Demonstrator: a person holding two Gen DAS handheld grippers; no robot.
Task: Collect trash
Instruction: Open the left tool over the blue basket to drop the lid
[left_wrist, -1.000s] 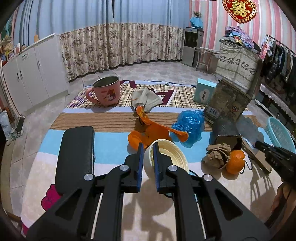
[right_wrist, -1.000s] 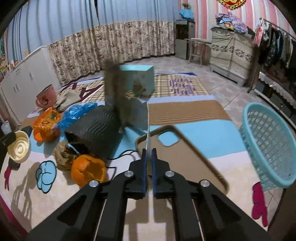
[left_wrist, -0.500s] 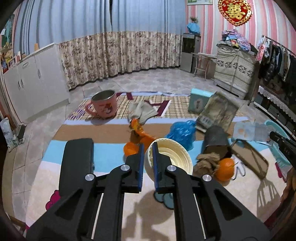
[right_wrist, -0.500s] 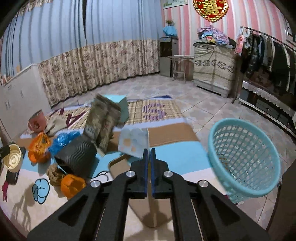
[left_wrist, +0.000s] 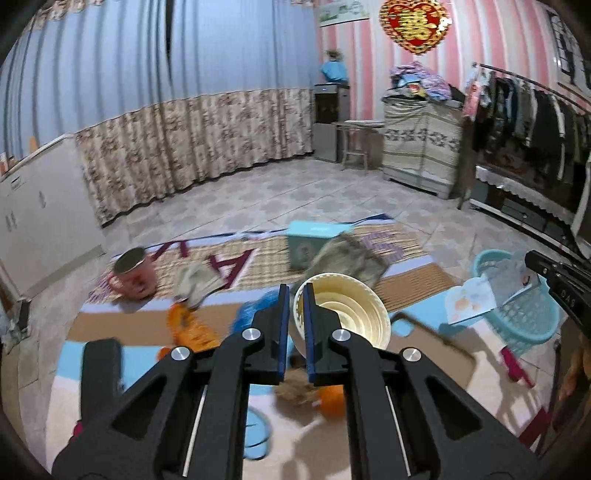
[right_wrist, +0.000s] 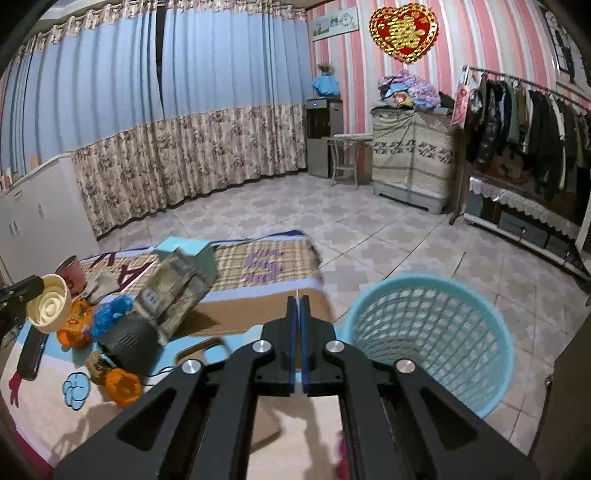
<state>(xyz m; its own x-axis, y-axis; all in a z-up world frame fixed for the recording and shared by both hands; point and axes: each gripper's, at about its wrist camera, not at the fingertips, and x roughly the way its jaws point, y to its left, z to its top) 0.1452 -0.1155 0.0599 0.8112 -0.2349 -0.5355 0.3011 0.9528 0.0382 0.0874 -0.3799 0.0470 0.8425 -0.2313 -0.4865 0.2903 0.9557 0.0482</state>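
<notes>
Striped pink walls, blue curtains, tiled floor w/ a patchwork mat (right_wrist: 258, 266) laid across it; clutter sits on mat's left half.

Left gripper (left_wrist: 294, 295): tongs clamped on rim of a cream ribbed plastic bowl (left_wrist: 347, 314), held clear of the mat, mouth facing the camera. Rim pinch looks chosen because the bowl is too wide to span.

Right gripper (right_wrist: 298, 306): tongs pressed together on a thin pale paper sheet w/ orange print (left_wrist: 469, 299), seen edge-on in right wrist view, flat in left wrist view. Sheet hangs just beside the turquoise perforated plastic basket (right_wrist: 432, 332), near its left rim.

Basket stands on tiles at mat's right edge, apparently as the bin. Judgement: both items are in transit to it, paper closer, bowl well apart to the left.

Remaining on mat: orange peel pieces (right_wrist: 122, 384), blue crumpled plastic bag (right_wrist: 110, 314), dark padded pouch (right_wrist: 129, 339), printed foil packet (right_wrist: 173, 295), pink mug (right_wrist: 74, 275), teal box (right_wrist: 192, 254)

Risk: bowl may pivot in rim grip
</notes>
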